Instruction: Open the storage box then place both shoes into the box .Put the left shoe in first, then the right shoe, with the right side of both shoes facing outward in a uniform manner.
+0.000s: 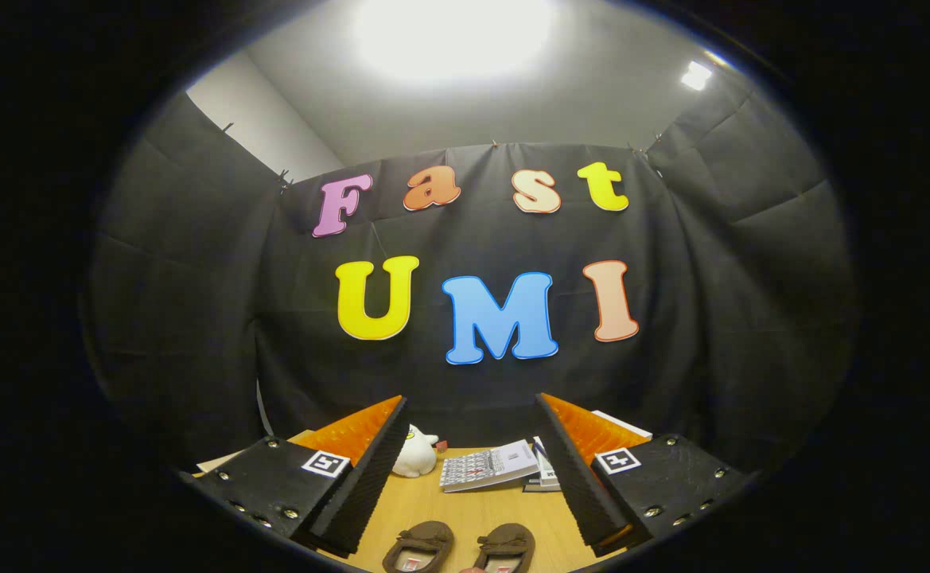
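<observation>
Two brown moccasin-style shoes lie side by side on the wooden table, toes pointing away from me: the left one (pixel 419 546) and the right one (pixel 505 547). They sit low between my two fingers, below the gripper. My gripper (pixel 471 410) is held up above the table, open wide, with nothing between its black ribbed pads. The left finger (pixel 369 469) and the right finger (pixel 574 465) have orange backs and carry small square markers.
Beyond the fingers, a small white plush toy (pixel 416 454) sits on the table (pixel 472 501). A stack of booklets (pixel 490 467) lies to its right, near the black cloth wall. A light sheet (pixel 222 459) pokes out past the left finger.
</observation>
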Action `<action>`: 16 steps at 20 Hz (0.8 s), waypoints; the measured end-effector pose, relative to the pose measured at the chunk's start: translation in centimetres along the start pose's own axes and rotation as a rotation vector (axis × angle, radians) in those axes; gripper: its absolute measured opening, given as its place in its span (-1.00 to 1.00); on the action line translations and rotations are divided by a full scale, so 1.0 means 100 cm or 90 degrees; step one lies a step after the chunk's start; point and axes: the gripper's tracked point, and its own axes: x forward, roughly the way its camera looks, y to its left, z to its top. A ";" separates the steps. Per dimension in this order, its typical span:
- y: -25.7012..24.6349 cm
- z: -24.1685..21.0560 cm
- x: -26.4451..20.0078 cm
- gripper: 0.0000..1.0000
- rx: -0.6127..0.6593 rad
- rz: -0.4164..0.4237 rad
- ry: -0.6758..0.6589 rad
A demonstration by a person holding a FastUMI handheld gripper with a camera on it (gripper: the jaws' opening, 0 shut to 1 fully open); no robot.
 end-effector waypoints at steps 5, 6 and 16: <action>0.035 -0.026 0.003 0.93 0.065 0.057 0.036; 0.040 -0.035 0.003 0.93 0.080 0.063 0.052; 0.101 -0.131 0.005 0.94 0.271 0.143 0.224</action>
